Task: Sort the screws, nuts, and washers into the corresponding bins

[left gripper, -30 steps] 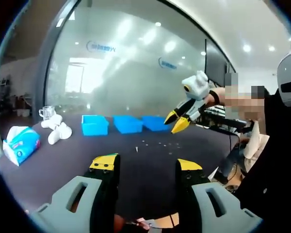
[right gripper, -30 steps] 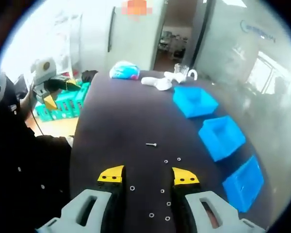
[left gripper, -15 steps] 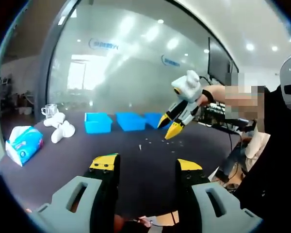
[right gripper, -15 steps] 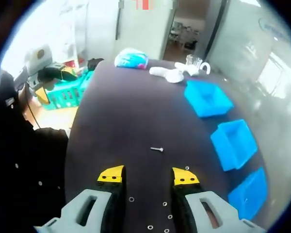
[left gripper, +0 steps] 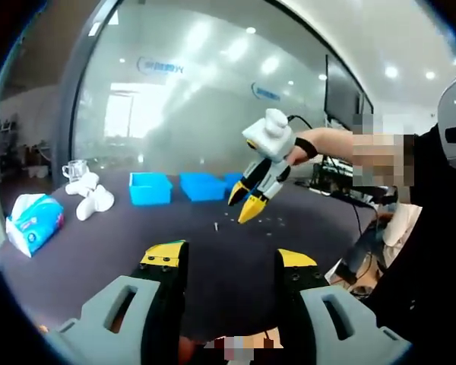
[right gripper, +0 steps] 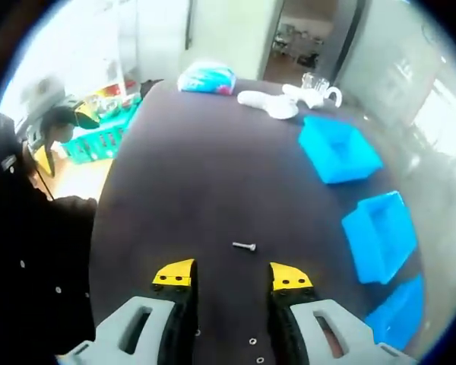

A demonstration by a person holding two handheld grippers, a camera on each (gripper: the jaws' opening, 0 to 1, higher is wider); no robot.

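A single screw [right gripper: 244,246] lies on the dark table [right gripper: 190,175], just ahead of my open right gripper [right gripper: 232,274], which holds nothing. Small nuts or washers [right gripper: 253,342] lie between and under its jaws. Three blue bins [right gripper: 338,149] [right gripper: 384,234] [right gripper: 401,319] line the table's right side. In the left gripper view my left gripper [left gripper: 229,258] is open and empty near the table's front edge. The right gripper [left gripper: 248,201] comes in from the right, hanging over the scattered hardware [left gripper: 216,226], with the blue bins [left gripper: 150,188] [left gripper: 202,185] behind it.
A tissue pack [left gripper: 34,223] [right gripper: 206,78], white objects [left gripper: 91,200] [right gripper: 267,104] and a glass cup [left gripper: 74,169] [right gripper: 321,85] sit at the table's far end. A green crate [right gripper: 99,137] stands beside the table. The person's dark sleeve [right gripper: 30,266] fills the left side.
The right gripper has moved forward and lower along the table toward the screw, leaving most nuts or washers behind its jaws. The left gripper has stayed roughly in place.
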